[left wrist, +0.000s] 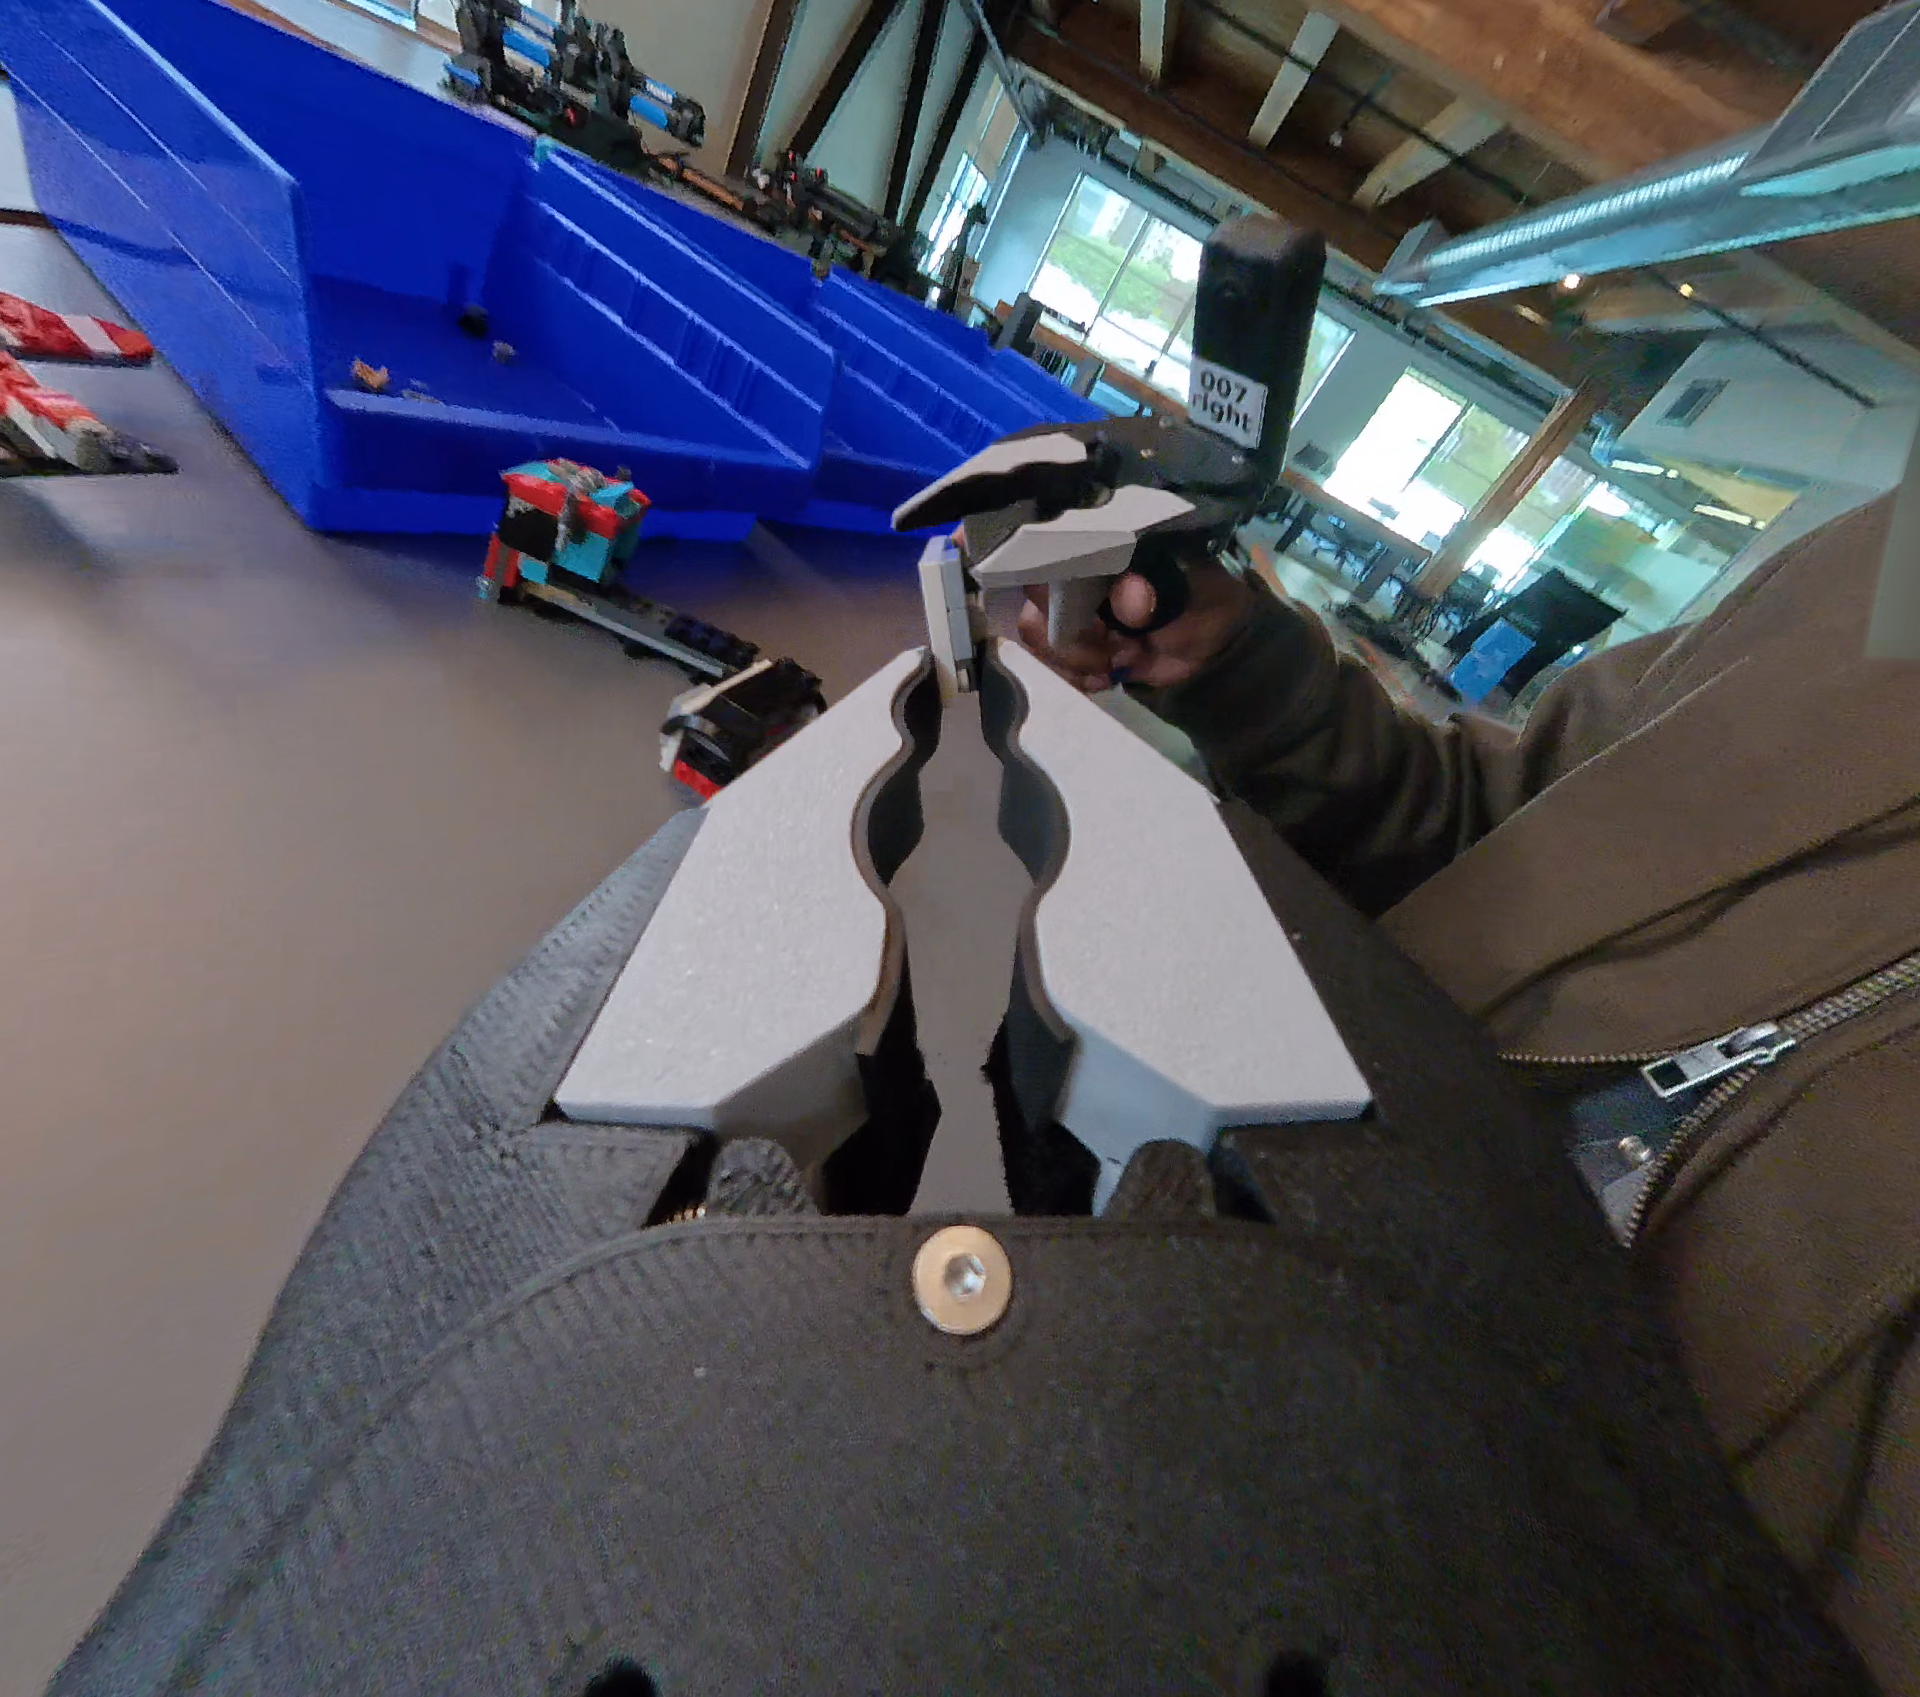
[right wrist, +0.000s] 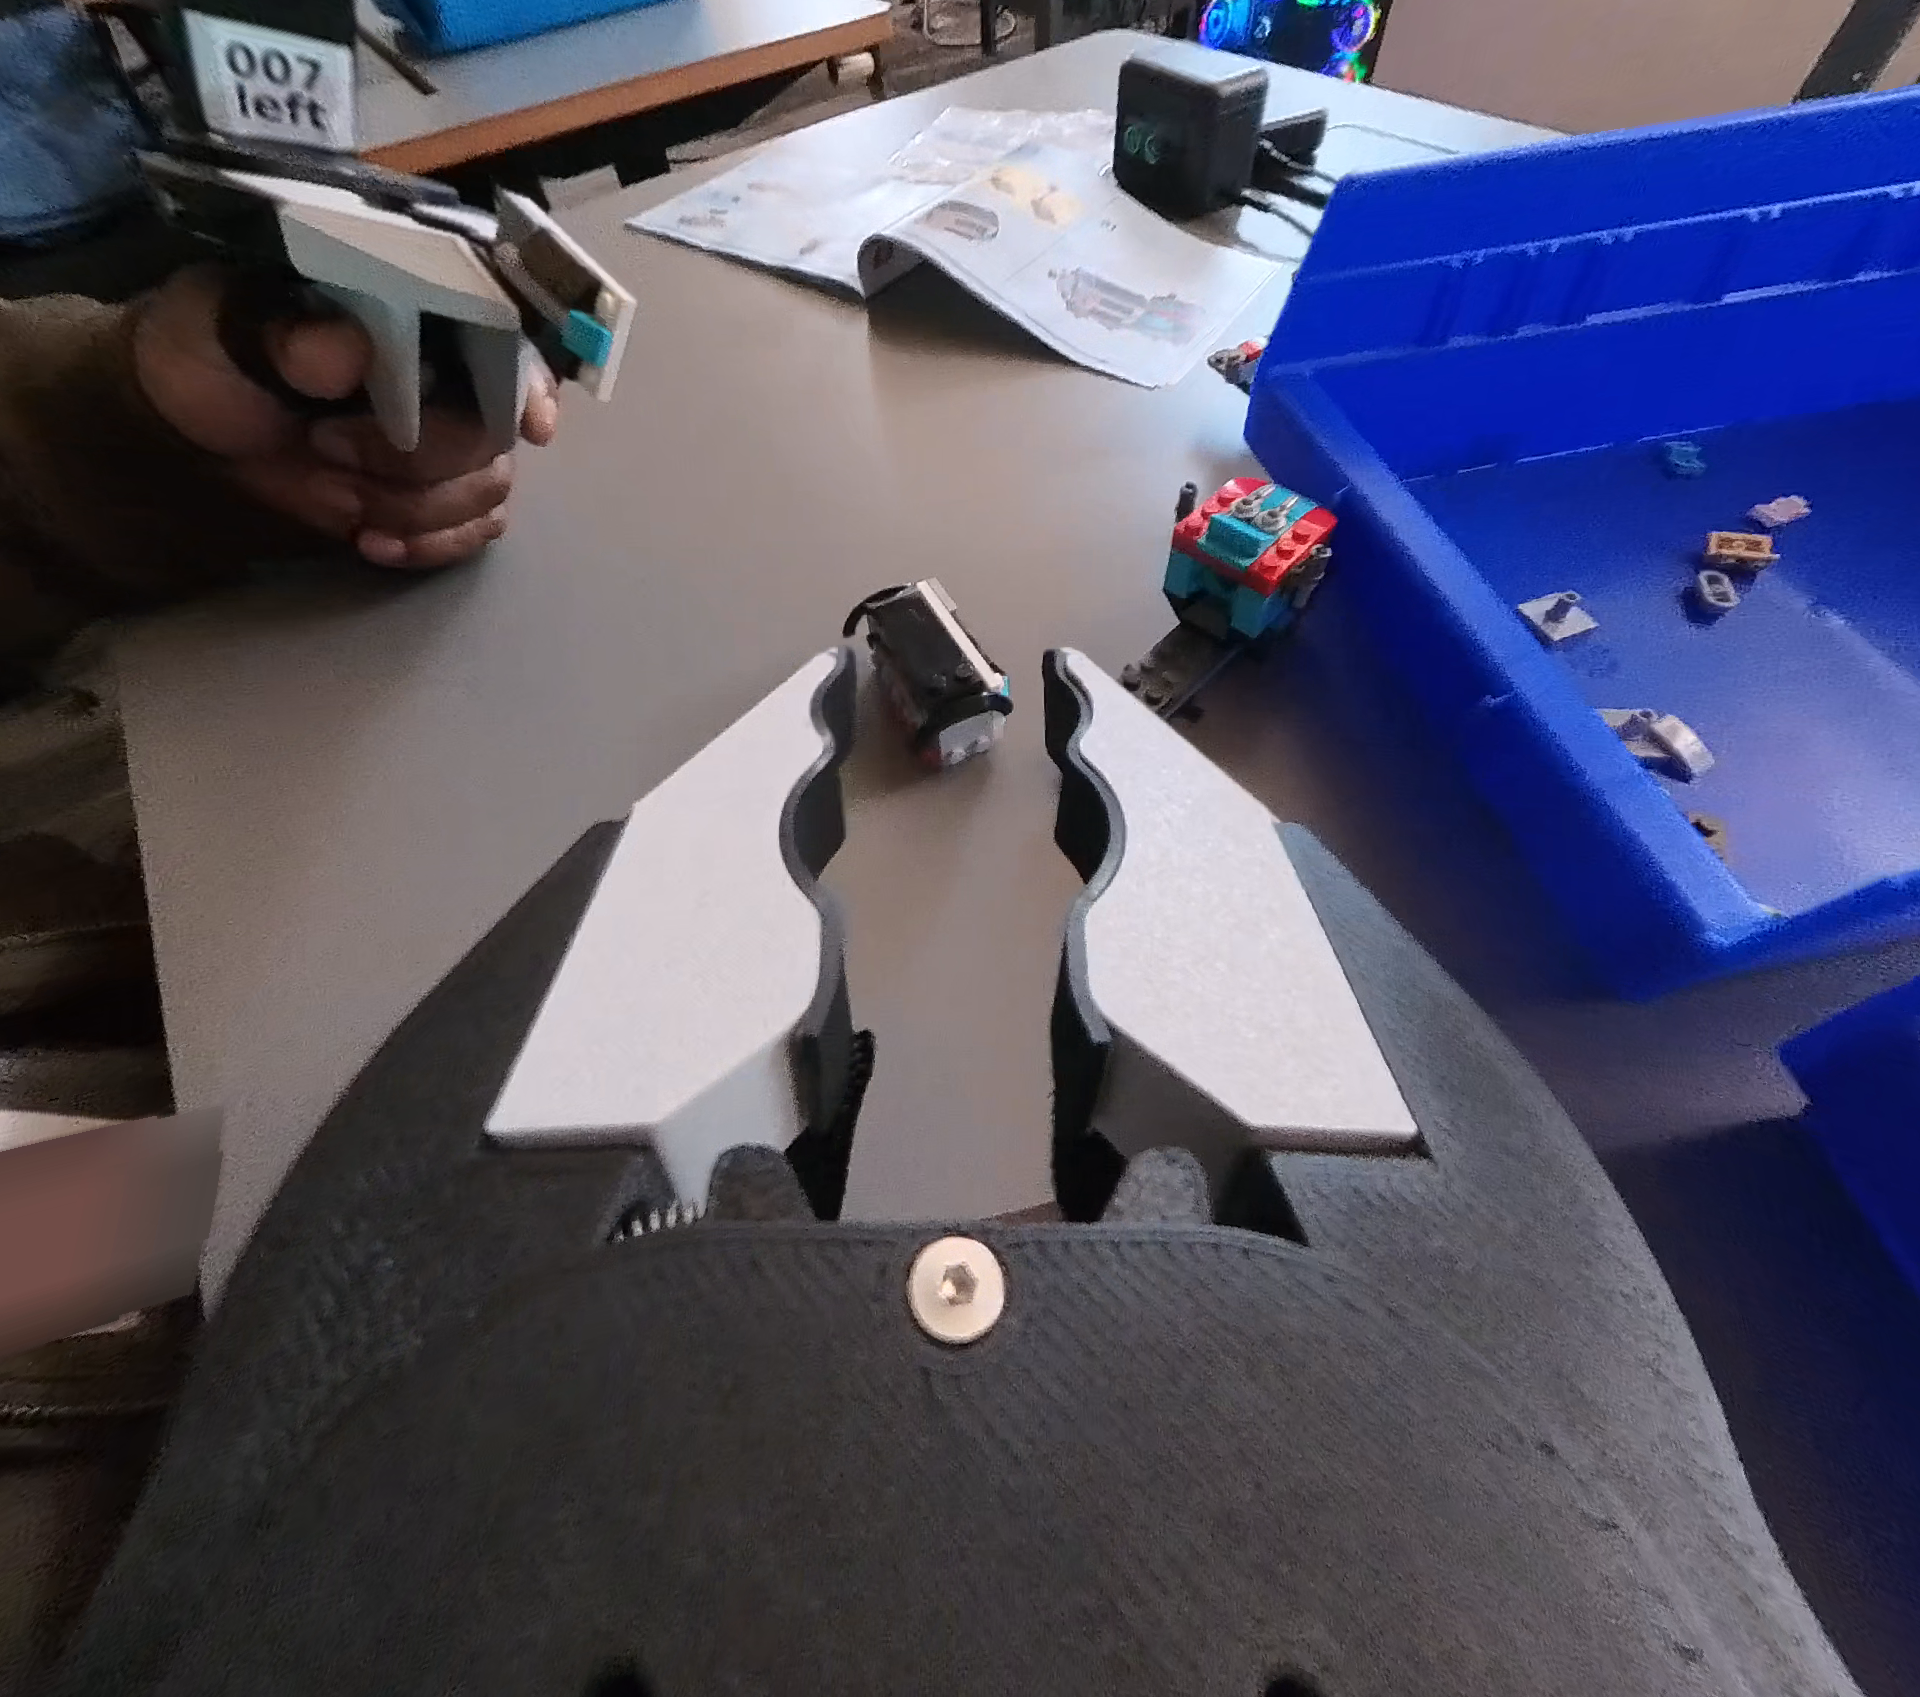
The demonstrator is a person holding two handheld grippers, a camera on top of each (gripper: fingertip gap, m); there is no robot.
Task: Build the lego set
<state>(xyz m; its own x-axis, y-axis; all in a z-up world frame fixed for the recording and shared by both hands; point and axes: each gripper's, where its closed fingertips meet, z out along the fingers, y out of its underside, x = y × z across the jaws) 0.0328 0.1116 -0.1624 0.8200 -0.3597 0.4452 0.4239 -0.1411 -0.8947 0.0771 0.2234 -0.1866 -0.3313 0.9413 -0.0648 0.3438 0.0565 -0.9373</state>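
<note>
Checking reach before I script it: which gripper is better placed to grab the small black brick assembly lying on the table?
Right. The right gripper has open jaws hanging right over the black brick assembly, nothing in them. The left gripper is raised off the table, shut on a small grey plate piece.

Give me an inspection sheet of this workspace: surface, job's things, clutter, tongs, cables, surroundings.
Surface: grey table, mostly bare.
Job's things: small black brick assembly lying on the table; red and teal brick block on a dark plate beside the blue bin; flat grey brick piece.
Clutter: loose small parts in the bin; open instruction booklet; more brick pieces at the table's far edge.
Tongs: left tongs shut on the flat grey brick piece; right tongs open, black assembly between the tips, not touching.
Cables: leads at the black box.
Surroundings: more blue bins, windows, wooden beams, a lit computer case.
</note>
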